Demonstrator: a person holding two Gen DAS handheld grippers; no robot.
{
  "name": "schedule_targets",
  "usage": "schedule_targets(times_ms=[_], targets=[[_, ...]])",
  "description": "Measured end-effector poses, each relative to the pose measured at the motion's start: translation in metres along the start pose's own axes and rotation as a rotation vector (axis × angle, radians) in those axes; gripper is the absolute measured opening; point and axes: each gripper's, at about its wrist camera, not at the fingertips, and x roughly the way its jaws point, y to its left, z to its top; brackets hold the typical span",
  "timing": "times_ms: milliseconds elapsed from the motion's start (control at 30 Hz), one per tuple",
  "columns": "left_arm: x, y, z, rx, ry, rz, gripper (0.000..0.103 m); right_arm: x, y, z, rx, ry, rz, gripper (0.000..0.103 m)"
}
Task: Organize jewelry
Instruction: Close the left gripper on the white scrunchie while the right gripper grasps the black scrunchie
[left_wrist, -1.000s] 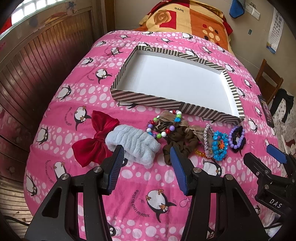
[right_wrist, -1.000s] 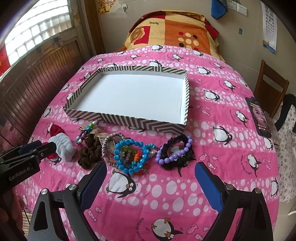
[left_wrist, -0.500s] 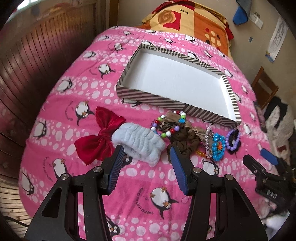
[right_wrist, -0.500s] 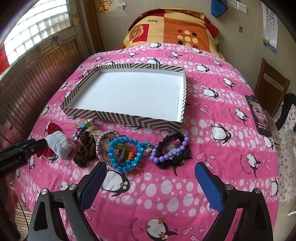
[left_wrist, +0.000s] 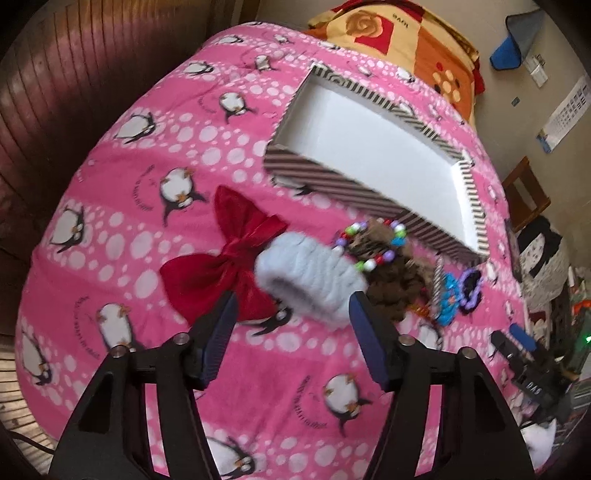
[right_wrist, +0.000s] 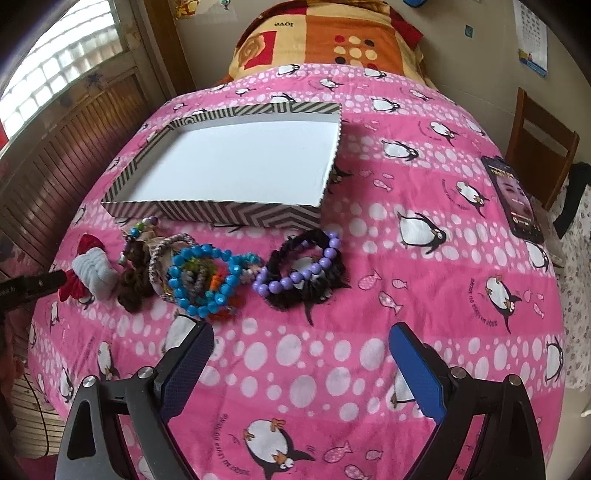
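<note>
Both hand-held grippers are over the bed, and neither one holds anything. On my left hand-held gripper (left_wrist: 290, 306) the jaws are opening, and nothing is between them yet. The fluffy white band (left_wrist: 308, 278) and the red bow (left_wrist: 225, 266) lie just past its tips. My right hand-held gripper (right_wrist: 299, 341) has its jaws wide apart. It hangs near the purple bead bracelet (right_wrist: 295, 269) and the blue bead bracelet (right_wrist: 201, 280), but it does not touch them. All the jewelry lies in a row on the pink penguin blanket (right_wrist: 332, 365), just in front of the striped box (right_wrist: 207, 212). The brown scrunchie (left_wrist: 395, 291) and the bracelet with many colors (left_wrist: 373, 240) are in the row too. The box is white inside and I see nothing in it. So I think the job has only just begun. Not one piece is put away yet. Every piece in the row still has to be picked up and set in the box. A phone (right_wrist: 513, 199) lies off to the right side of the bed, well away from the jewelry.
</note>
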Motion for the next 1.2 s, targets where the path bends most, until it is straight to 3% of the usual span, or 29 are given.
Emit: schedule_targets(times_ms=[133, 267, 333, 500, 600, 733, 833, 1000, 1200], targets=[[0.009, -0.012, 0.009, 0.029, 0.003, 0.003, 0.063, 0.004, -0.012, 0.009, 0.052, -0.005, 0.009, 0.084], [0.020, -0.021, 0.014, 0.082, 0.010, 0.037, 0.063, 0.015, -0.022, 0.023, 0.093, 0.000, 0.012, 0.080], [0.025, -0.025, 0.015, 0.108, 0.016, 0.054, 0.063, 0.023, -0.024, 0.028, 0.096, 0.013, 0.018, 0.068], [0.033, -0.030, 0.019, 0.151, -0.001, 0.091, 0.062, 0.034, -0.031, 0.035, 0.115, 0.031, 0.041, 0.057], [0.036, -0.032, 0.021, 0.162, -0.017, 0.093, 0.061, 0.040, -0.033, 0.041, 0.114, 0.037, 0.060, 0.045], [0.038, -0.037, 0.025, 0.191, -0.035, 0.106, 0.031, 0.047, -0.036, 0.049, 0.109, 0.043, 0.068, 0.040], [0.040, -0.039, 0.027, 0.202, -0.041, 0.105, 0.025, 0.054, -0.037, 0.055, 0.098, 0.056, 0.085, 0.028], [0.040, -0.035, 0.030, 0.190, -0.039, 0.094, 0.016, 0.049, -0.032, 0.060, 0.083, 0.056, 0.107, 0.028], [0.039, -0.033, 0.028, 0.173, -0.038, 0.086, 0.014, 0.053, -0.020, 0.061, 0.089, 0.104, 0.195, 0.028]])
